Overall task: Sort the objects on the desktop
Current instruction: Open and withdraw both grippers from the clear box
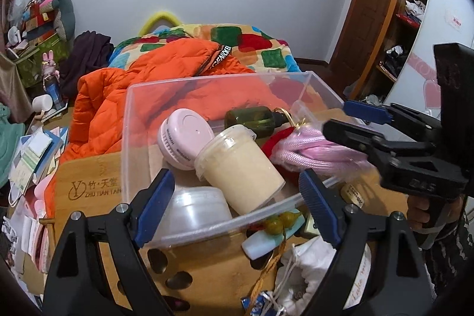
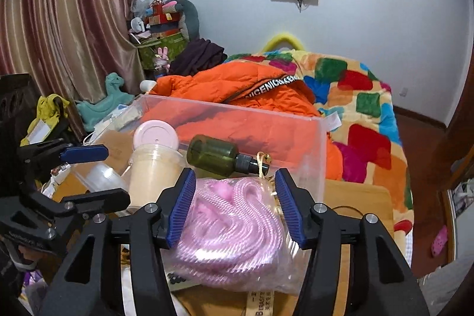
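A clear plastic bin (image 1: 139, 111) (image 2: 296, 120) stands on a bamboo table (image 1: 89, 182). In it lie a cream jar (image 1: 240, 168) (image 2: 151, 168), a pink round case (image 1: 183, 138) (image 2: 155, 132), a green bottle (image 1: 251, 117) (image 2: 216, 154) and a clear bowl (image 1: 195, 206). My right gripper (image 2: 234, 206) (image 1: 337, 120) is shut on a bagged pink rope (image 2: 231, 230) (image 1: 314, 153) at the bin's right rim. My left gripper (image 1: 237, 203) (image 2: 97, 173) is open and empty at the bin's near wall.
An orange jacket (image 1: 166, 85) and a colourful blanket (image 2: 364, 105) lie on the bed behind the bin. A white drawstring pouch (image 1: 308, 274), a gourd charm (image 1: 281, 222) and a white tube (image 1: 260, 243) lie on the table in front. Papers (image 1: 32, 156) are piled at left.
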Demonstrator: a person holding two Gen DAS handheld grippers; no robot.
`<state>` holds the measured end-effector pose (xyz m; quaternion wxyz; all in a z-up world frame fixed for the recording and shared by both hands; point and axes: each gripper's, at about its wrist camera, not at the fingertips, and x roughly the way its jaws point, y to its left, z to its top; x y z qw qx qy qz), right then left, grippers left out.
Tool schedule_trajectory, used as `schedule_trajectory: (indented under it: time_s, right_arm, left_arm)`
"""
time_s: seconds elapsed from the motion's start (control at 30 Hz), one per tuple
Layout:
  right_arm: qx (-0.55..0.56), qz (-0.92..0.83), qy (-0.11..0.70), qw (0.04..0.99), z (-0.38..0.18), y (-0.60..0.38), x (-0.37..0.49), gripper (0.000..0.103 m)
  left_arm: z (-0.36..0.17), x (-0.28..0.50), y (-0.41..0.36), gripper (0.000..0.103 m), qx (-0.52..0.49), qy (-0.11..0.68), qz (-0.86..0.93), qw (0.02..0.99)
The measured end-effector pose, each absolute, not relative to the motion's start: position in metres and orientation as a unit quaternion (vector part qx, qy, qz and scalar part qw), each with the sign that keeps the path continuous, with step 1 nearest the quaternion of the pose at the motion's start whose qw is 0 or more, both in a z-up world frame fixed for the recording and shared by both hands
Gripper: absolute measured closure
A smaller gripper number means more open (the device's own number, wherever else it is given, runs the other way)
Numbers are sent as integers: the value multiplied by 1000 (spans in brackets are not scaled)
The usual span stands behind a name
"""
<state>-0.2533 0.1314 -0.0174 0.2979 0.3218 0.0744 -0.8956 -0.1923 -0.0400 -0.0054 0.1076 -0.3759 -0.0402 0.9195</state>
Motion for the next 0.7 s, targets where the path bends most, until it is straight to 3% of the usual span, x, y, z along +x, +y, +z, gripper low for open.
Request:
schedule_trajectory:
  time_s: [0.3,0.7]
  right_arm:
    - [283,-910,108,284,-3,140,-207,21]
    - [314,-906,88,269,-22,160,-181,21]
  left_arm:
    - [0,-167,-46,16,-362,-35,928,77]
    - [-10,-130,-44,16,-361,-10,931,47]
